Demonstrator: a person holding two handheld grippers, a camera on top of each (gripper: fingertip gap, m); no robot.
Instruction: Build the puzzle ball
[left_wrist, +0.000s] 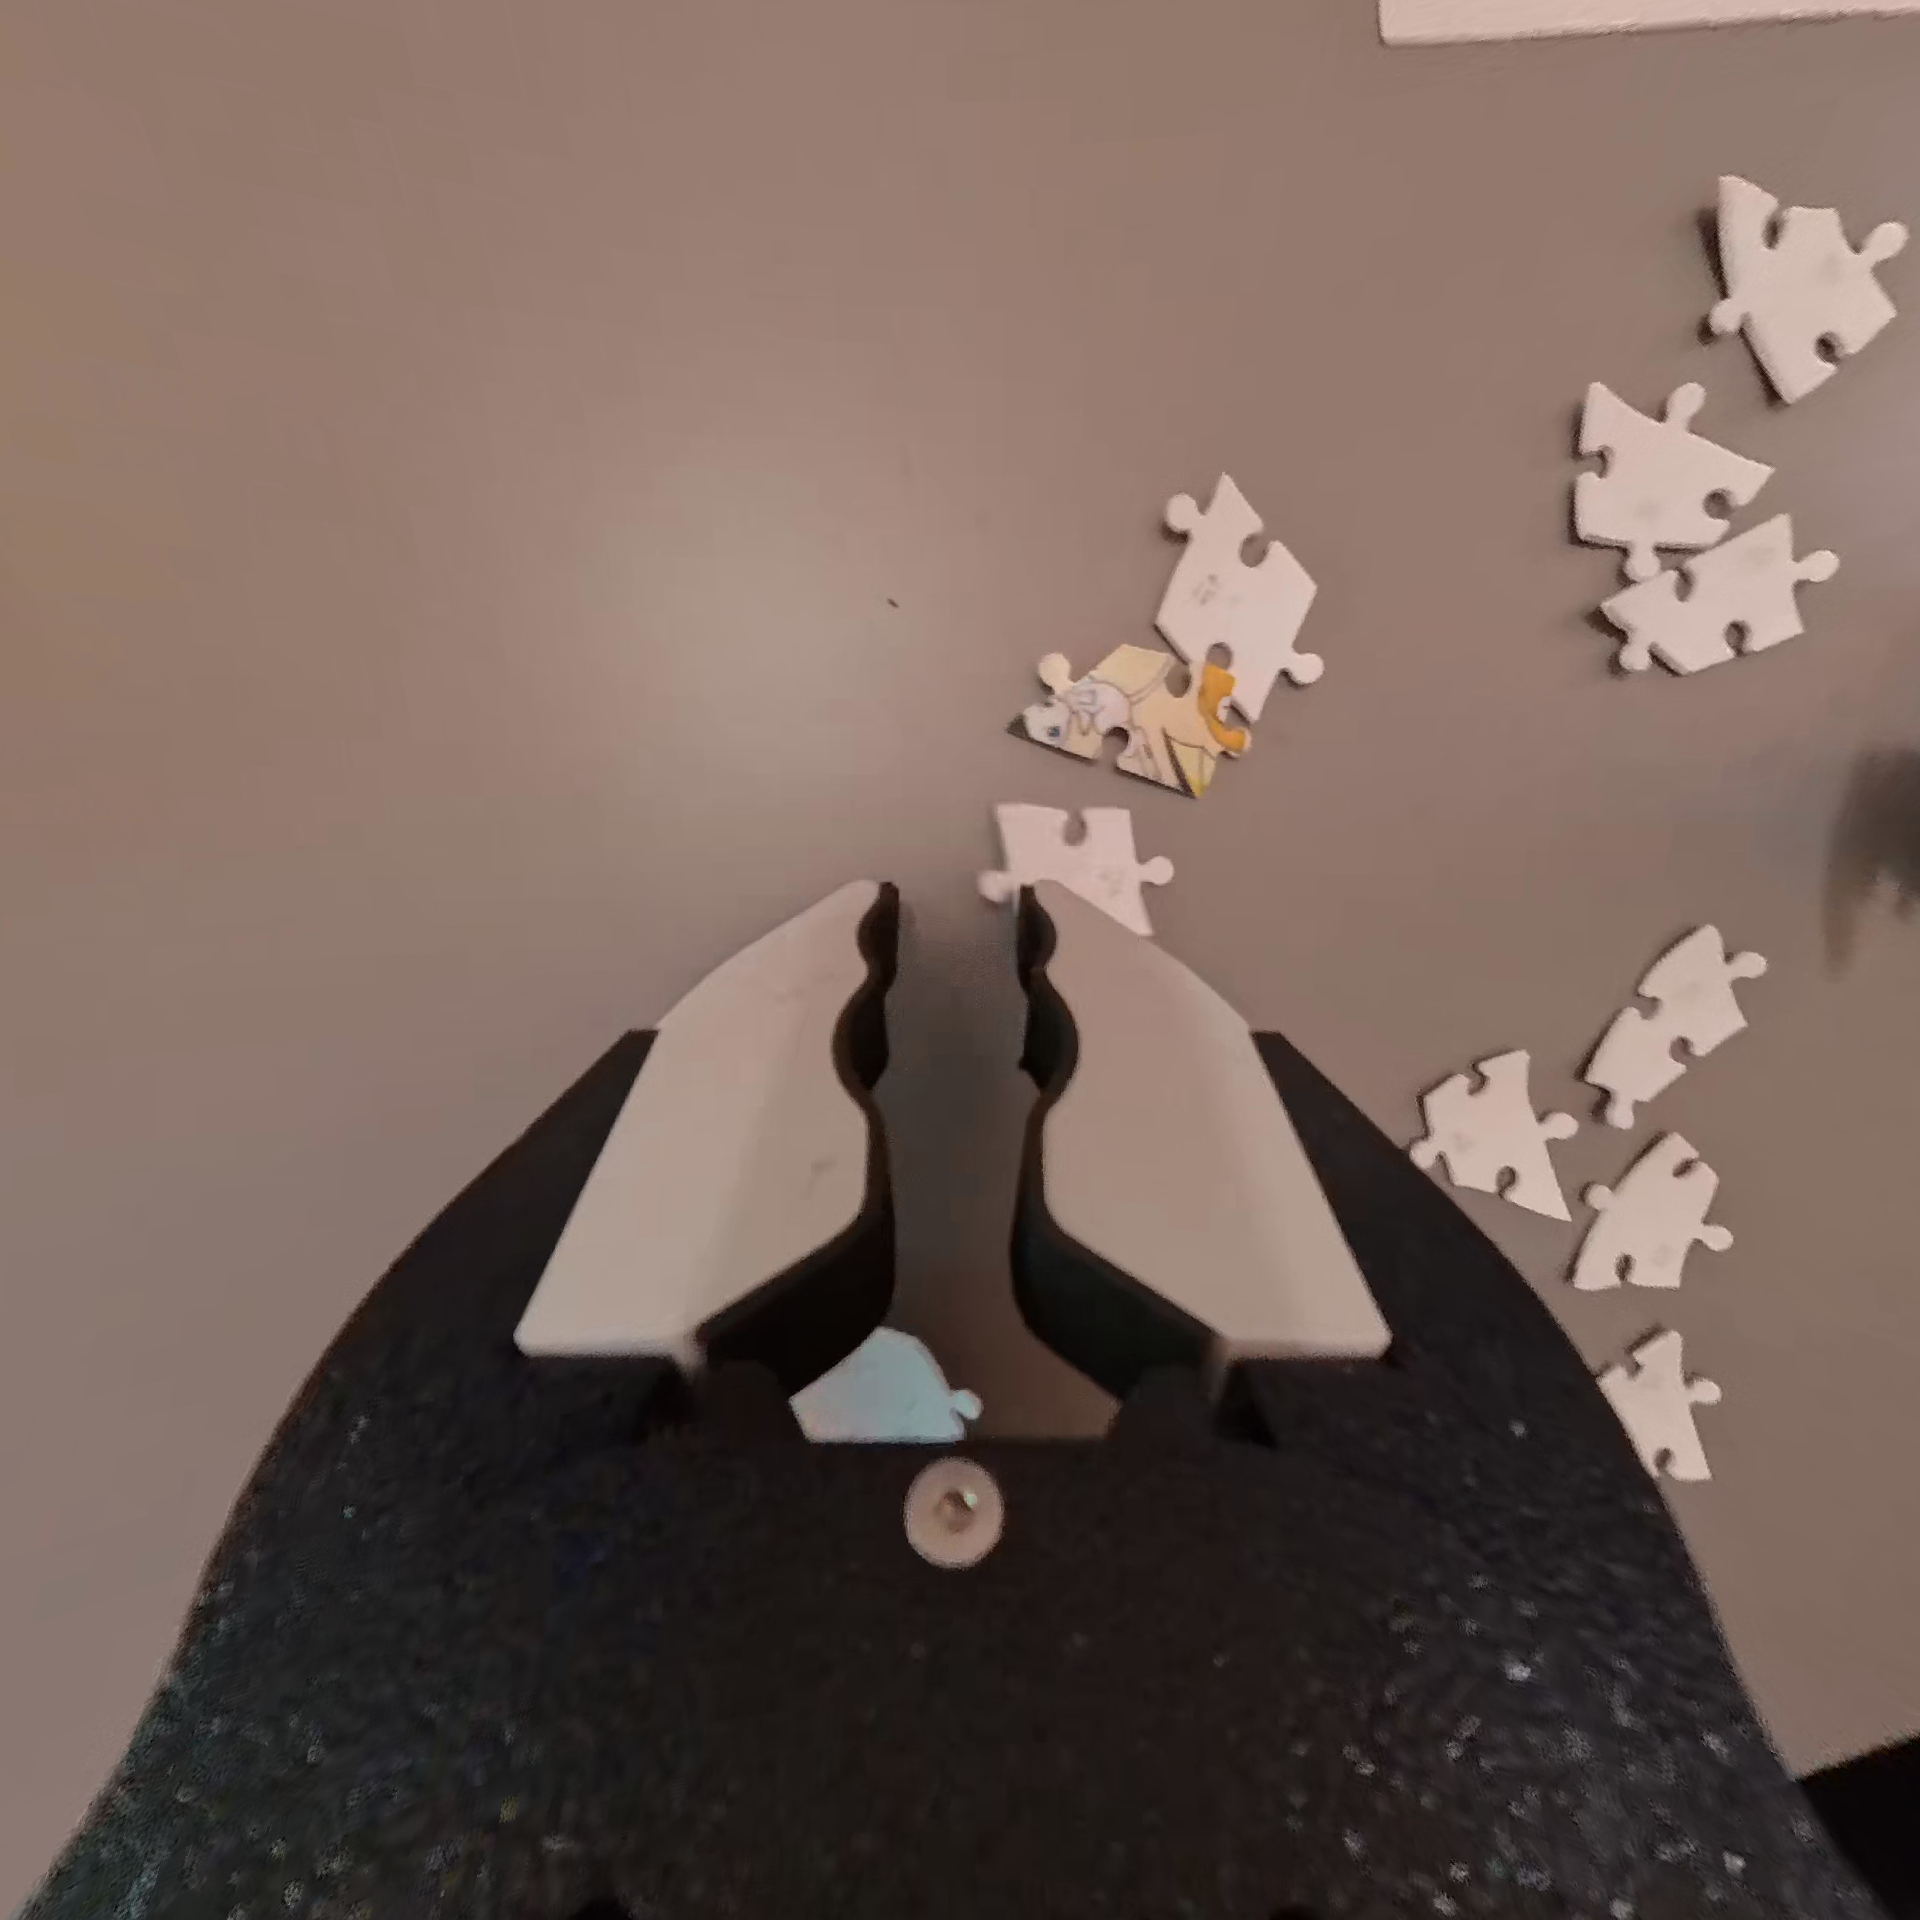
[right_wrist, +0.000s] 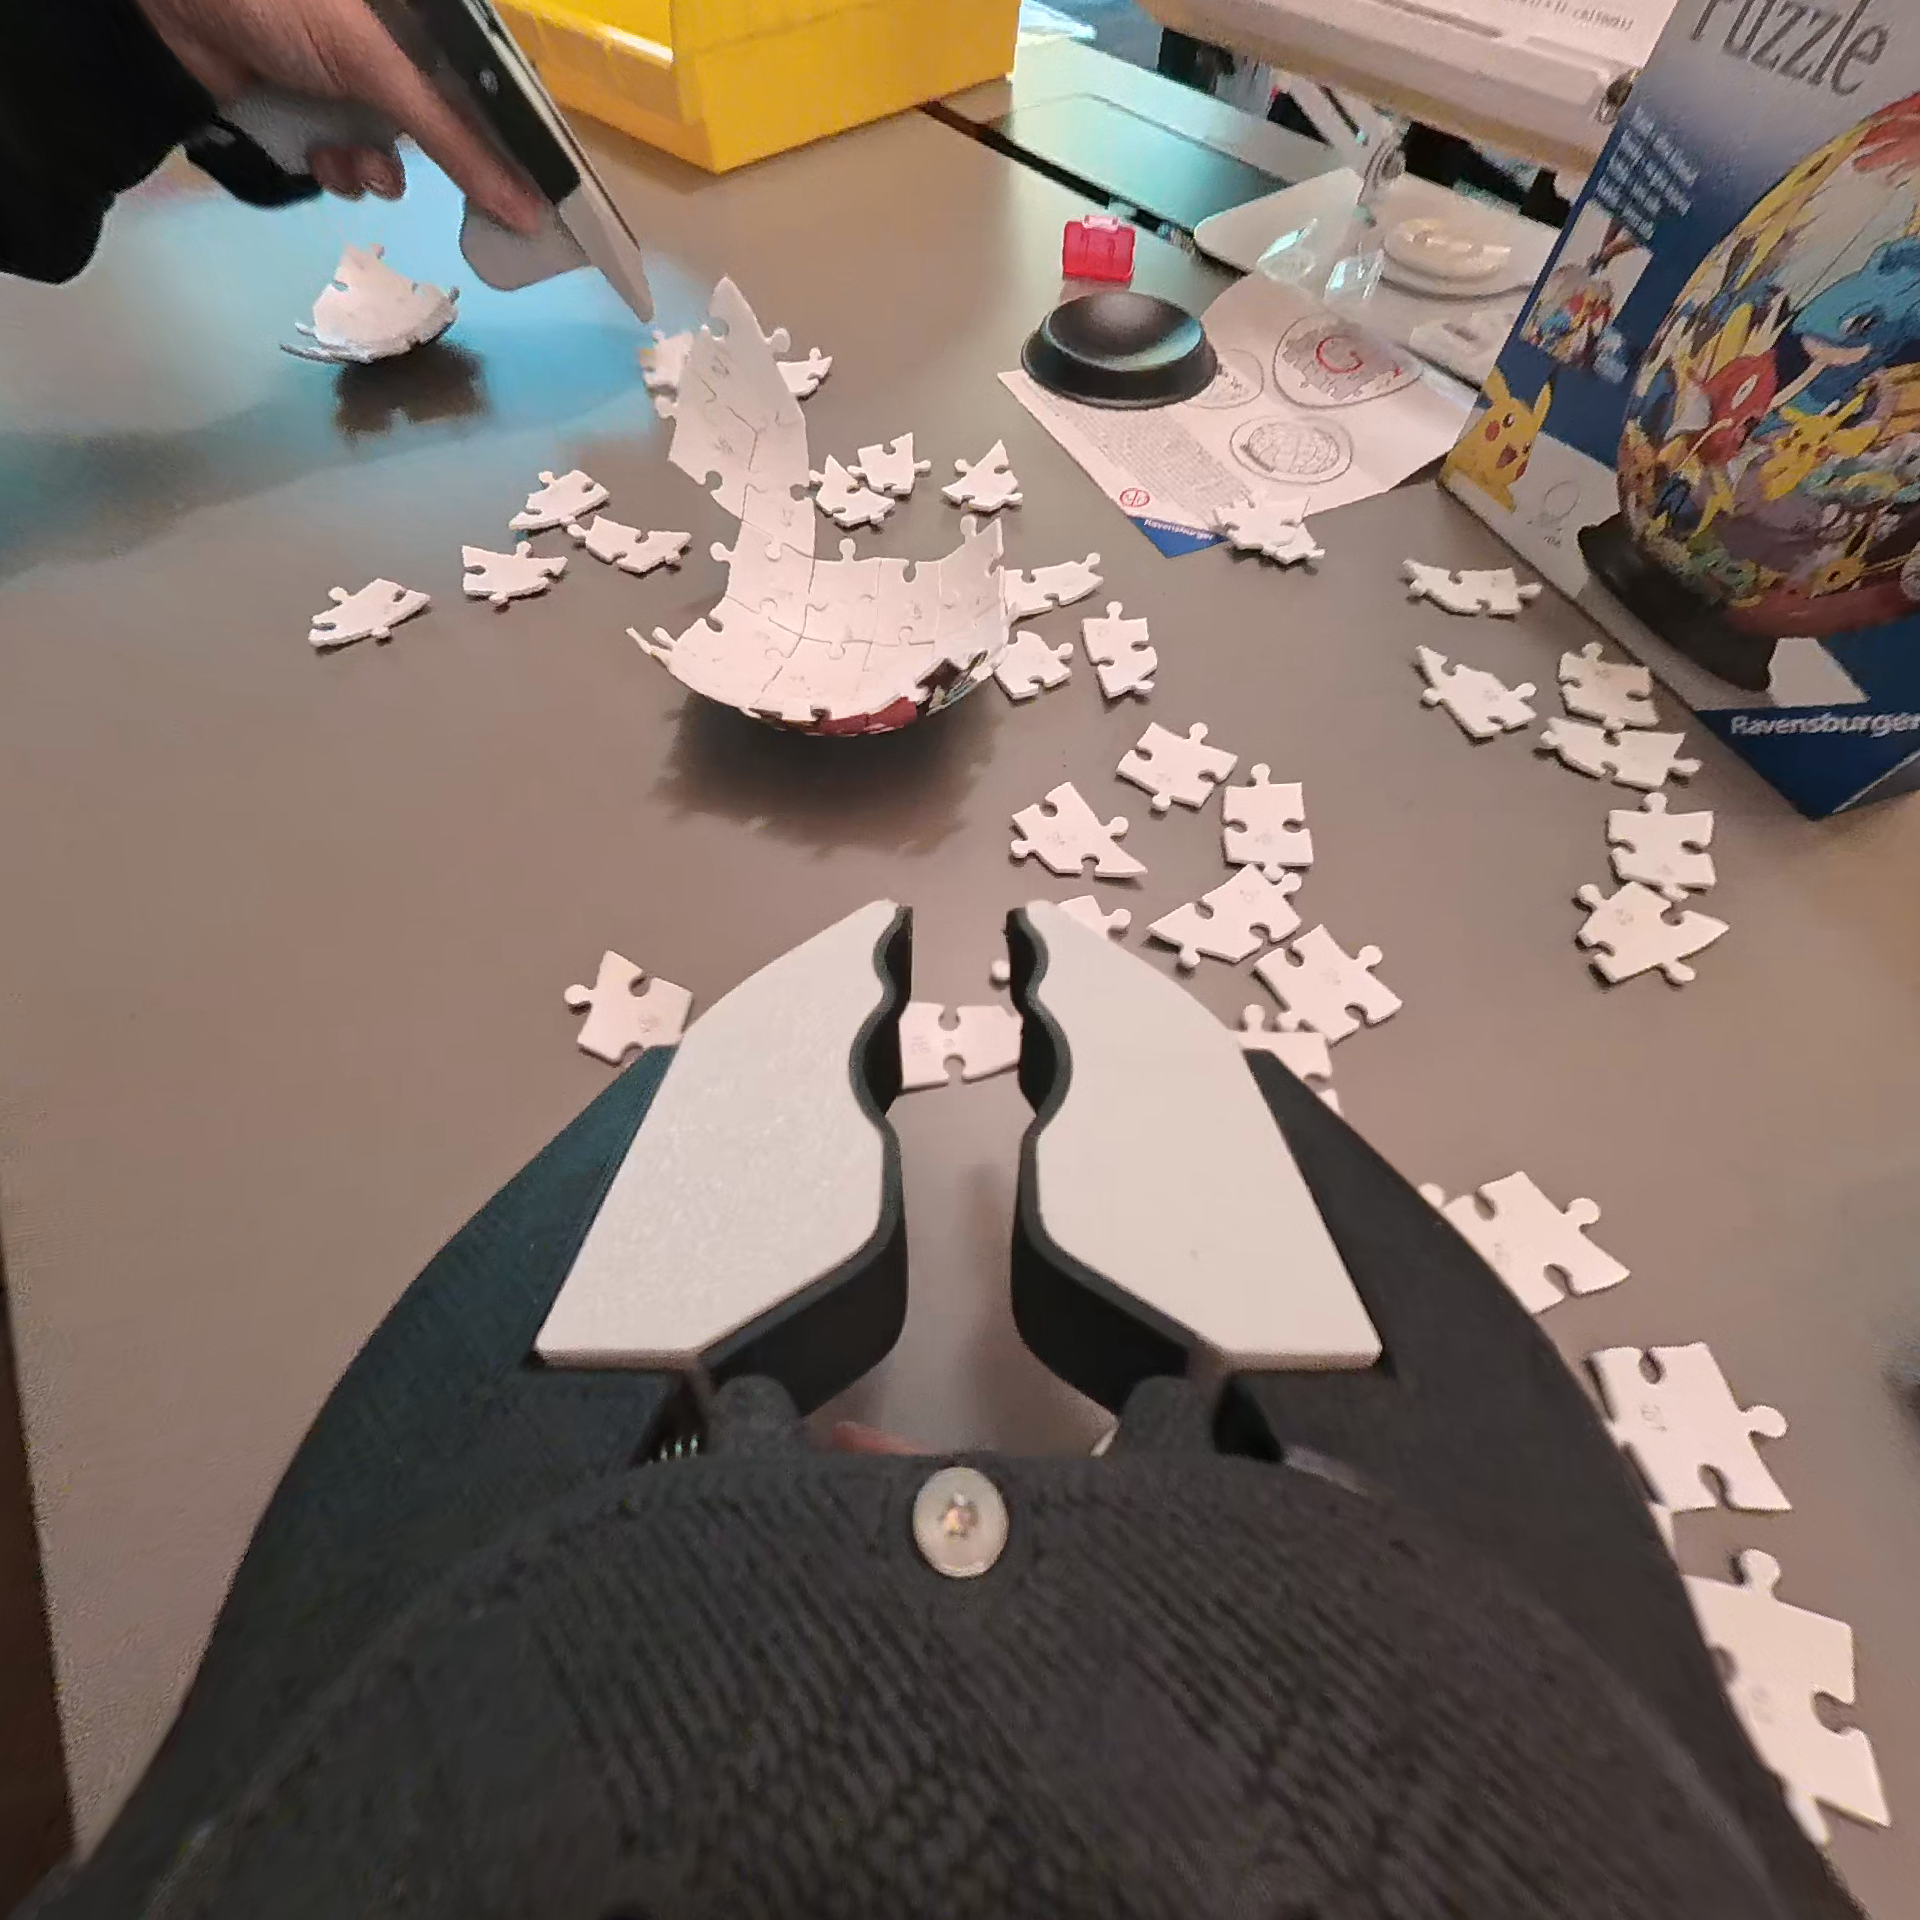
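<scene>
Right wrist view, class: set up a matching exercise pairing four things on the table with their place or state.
Things:
1. half-built puzzle bowl
2. black dome stand
3. puzzle box
4. yellow box

Places or states:
A. far edge of the table, top centre of the view
B. resting on the printed instruction sheet
C. middle of the table, white inside facing up, one strip of pieces rising high
D. standing upright at the right edge, with a picture of the finished ball

Pairs: 1-C, 2-B, 3-D, 4-A
</scene>
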